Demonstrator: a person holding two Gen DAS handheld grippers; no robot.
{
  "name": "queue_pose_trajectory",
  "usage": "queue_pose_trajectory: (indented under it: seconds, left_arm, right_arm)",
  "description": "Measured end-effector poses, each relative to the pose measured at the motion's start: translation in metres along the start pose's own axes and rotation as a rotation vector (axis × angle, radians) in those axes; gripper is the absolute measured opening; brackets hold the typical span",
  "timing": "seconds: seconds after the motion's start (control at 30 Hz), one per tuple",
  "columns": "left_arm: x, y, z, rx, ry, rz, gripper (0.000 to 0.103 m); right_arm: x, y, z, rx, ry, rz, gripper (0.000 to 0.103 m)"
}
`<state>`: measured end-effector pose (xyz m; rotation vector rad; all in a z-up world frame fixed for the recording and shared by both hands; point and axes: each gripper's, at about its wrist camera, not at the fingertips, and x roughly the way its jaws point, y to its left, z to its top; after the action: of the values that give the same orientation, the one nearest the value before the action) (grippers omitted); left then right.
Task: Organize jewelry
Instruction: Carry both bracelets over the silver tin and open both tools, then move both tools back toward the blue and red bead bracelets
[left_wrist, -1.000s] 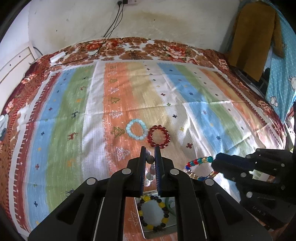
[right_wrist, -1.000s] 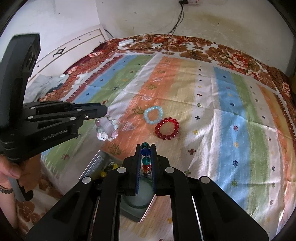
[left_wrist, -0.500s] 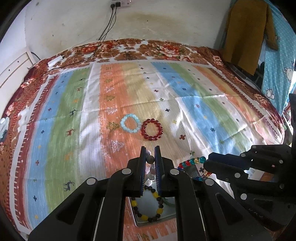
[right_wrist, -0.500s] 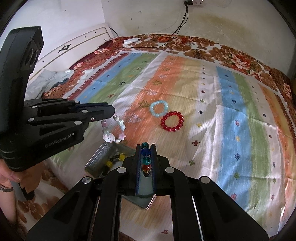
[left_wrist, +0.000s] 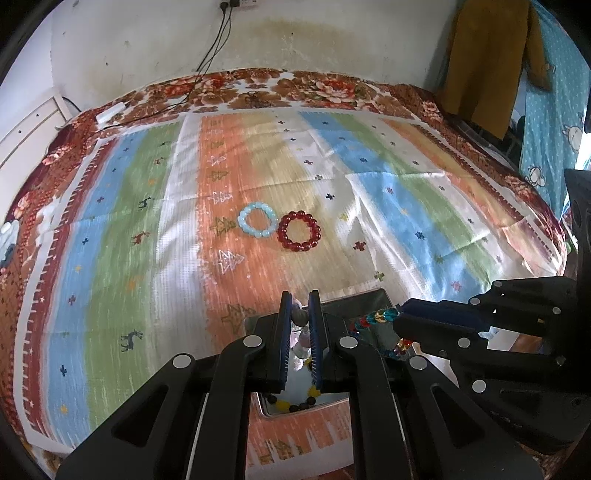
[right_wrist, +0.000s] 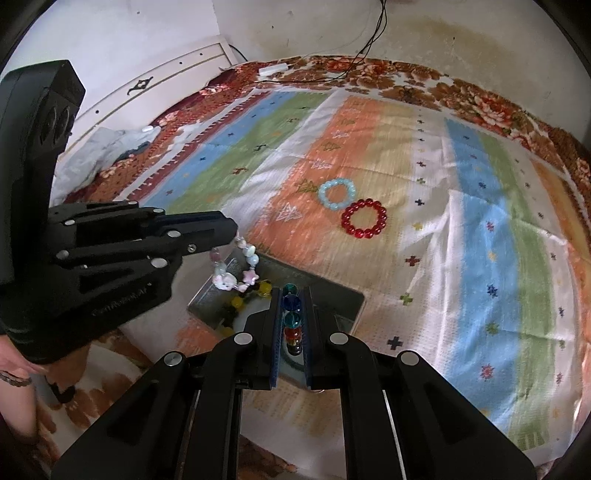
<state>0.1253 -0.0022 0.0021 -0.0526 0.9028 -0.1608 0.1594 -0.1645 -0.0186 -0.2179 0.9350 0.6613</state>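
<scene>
Striped multicolour bedspread (left_wrist: 147, 258), then shiny rectangular metal tray (right_wrist: 343, 295) at near edge, now closer under both grippers than a second ago. Left gripper (left_wrist: 300, 317) pinching pastel charm-bead bracelet (right_wrist: 236, 273), right gripper (right_wrist: 291, 314) pinching multicolour glass-bead bracelet (left_wrist: 380, 318), both over tray, likely about to drop. Pale blue bead bracelet (left_wrist: 257, 220) and red bead bracelet (left_wrist: 299, 230) left mid-bedspread, touching.

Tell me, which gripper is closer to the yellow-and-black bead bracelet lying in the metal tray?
Left. The left gripper dangles its pastel charm bracelet right above the yellow-and-black bead bracelet; the right gripper, shut on the multicoloured bead bracelet, is beside it.
</scene>
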Motion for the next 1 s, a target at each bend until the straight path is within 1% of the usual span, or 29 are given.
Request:
queue_pose_trajectory:
  seconds: [0.13,0.17,0.2,0.27,0.3,0.33,0.43,0.47,0.53,0.6,0.63,0.73,0.8,0.93,1.0]
  left_arm:
    - [0.004,0.0,-0.001,0.005,0.018,0.003,0.009]
    - [0.005,0.001,-0.001,0.001,0.021,0.009,0.014]
    - [0.007,0.003,-0.002,-0.007,0.025,0.014,0.023]
    - [0.011,0.01,-0.002,-0.028,0.032,0.027,0.033]
    - [0.013,0.015,-0.001,-0.047,0.035,0.033,0.033]
    - [0.013,0.02,-0.001,-0.064,0.036,0.035,0.033]
    - [0.013,0.03,0.001,-0.096,0.032,0.041,0.04]
    - [0.013,0.033,0.001,-0.103,0.031,0.054,0.043]
    - [0.014,0.035,0.002,-0.109,0.03,0.068,0.045]
    - [0.016,0.038,0.003,-0.113,0.028,0.081,0.049]
    - [0.017,0.038,0.004,-0.112,0.029,0.088,0.05]
    - [0.021,0.04,0.005,-0.109,0.029,0.097,0.053]
    - [0.022,0.041,0.008,-0.114,0.027,0.099,0.056]
    - [0.023,0.045,0.013,-0.119,0.003,0.099,0.06]
    - [0.022,0.045,0.017,-0.122,-0.022,0.102,0.065]
  right_arm:
    - [0.005,-0.002,-0.002,0.01,0.024,0.009,0.011]
    - [0.006,-0.003,-0.002,0.014,0.022,-0.005,0.011]
    - [0.005,-0.003,-0.002,0.015,0.017,-0.011,0.012]
    - [0.004,-0.007,-0.001,0.026,0.01,-0.017,0.027]
    - [0.004,-0.009,-0.001,0.036,0.006,-0.025,0.041]
    - [0.004,-0.011,-0.001,0.041,0.003,-0.031,0.042]
    - [0.005,-0.015,0.0,0.054,0.002,-0.048,0.042]
    - [0.006,-0.017,0.001,0.055,0.0,-0.061,0.042]
    - [0.007,-0.019,0.0,0.052,-0.001,-0.095,0.042]
    - [0.01,-0.023,0.0,0.065,0.002,-0.104,0.042]
    - [0.011,-0.026,0.001,0.078,0.0,-0.101,0.042]
    - [0.005,-0.043,0.004,0.174,-0.045,-0.106,0.042]
    - [0.004,-0.052,0.007,0.208,-0.053,-0.104,0.045]
    - [0.007,-0.059,0.01,0.219,-0.058,-0.134,0.046]
    - [0.008,-0.061,0.012,0.221,-0.065,-0.147,0.047]
